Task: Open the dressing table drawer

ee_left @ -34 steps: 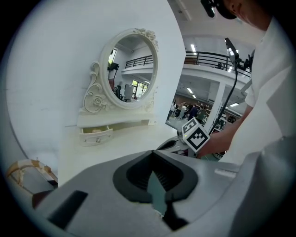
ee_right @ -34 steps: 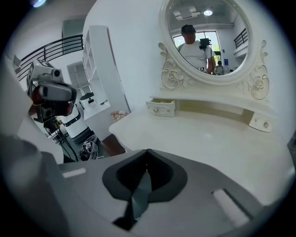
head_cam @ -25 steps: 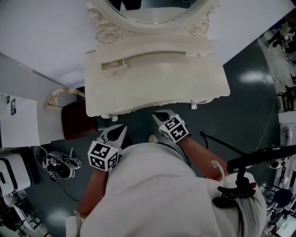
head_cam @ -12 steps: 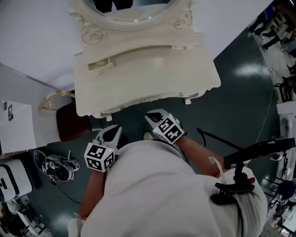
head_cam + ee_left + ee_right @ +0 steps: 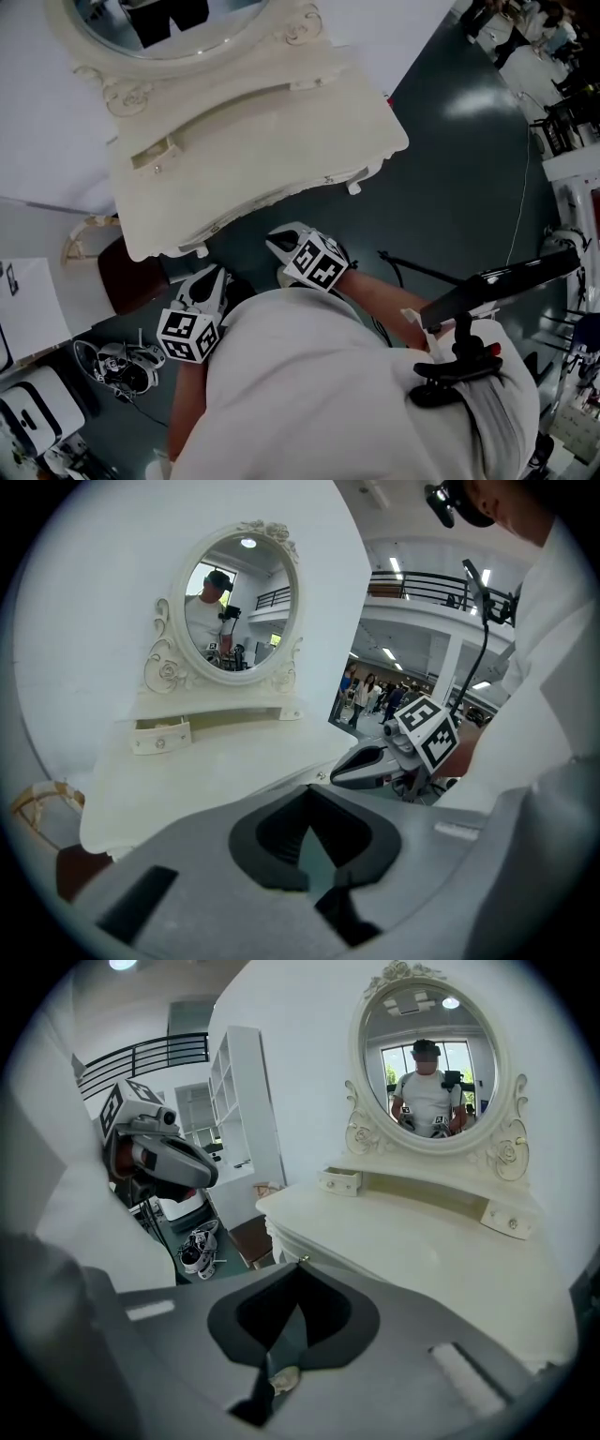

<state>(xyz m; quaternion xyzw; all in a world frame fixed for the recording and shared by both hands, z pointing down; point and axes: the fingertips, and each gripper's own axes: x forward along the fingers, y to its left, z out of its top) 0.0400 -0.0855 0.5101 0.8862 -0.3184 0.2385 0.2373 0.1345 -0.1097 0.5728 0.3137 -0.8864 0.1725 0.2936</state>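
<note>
The cream dressing table (image 5: 253, 131) with its oval mirror (image 5: 155, 23) stands in front of me. Its front drawer lies under the curved front edge (image 5: 272, 199); a small brass knob (image 5: 303, 1259) shows there. A small top drawer (image 5: 155, 157) at the left stands slightly pulled out. My left gripper (image 5: 217, 274) hangs shut and empty just short of the table's front left corner. My right gripper (image 5: 274, 239) is shut too, holding nothing, a little below the middle of the front edge. Neither touches the table.
A dark red stool (image 5: 131, 277) and a wicker piece (image 5: 84, 239) sit left of the table. Shoes (image 5: 117, 361) and a white unit (image 5: 37, 408) lie on the dark floor at the lower left. A black stand (image 5: 487, 291) juts out at my right.
The head view has swung, so the table now sits further left and tilted in the picture. Both grippers drifted left with it and stayed shut, close to my body.
</note>
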